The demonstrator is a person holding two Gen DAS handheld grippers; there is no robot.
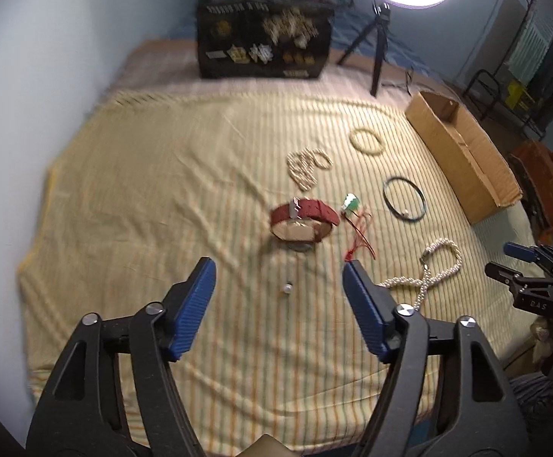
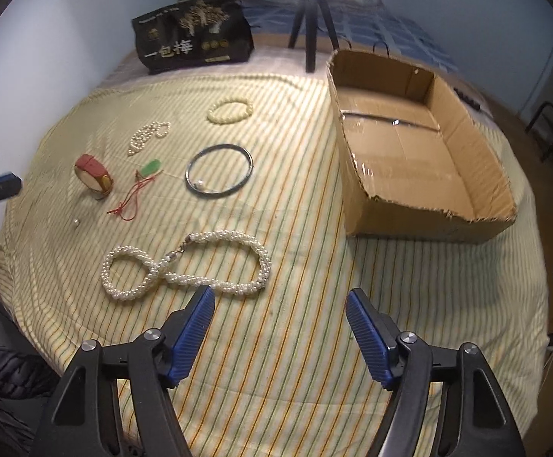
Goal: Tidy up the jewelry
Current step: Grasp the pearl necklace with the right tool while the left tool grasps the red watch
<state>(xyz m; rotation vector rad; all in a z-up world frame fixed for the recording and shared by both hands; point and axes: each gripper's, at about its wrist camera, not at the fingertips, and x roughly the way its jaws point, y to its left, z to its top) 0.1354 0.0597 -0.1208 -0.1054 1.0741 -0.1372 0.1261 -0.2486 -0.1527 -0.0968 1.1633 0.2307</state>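
While unheld, pearl necklace [image 2: 185, 264] before right gripper [image 2: 280, 297].

Filling the lower part of each wrist view, the left gripper [image 1: 279, 272] and the right gripper [image 2: 280, 301] are showing black plastic arms with triangular cut-outs, round silver screws at the pivots, and ribbed blue pads [image 1: 196, 304] lining the fingers.

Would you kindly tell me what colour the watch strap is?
The watch strap is red, a dark brick shade, clearest in the left wrist view.
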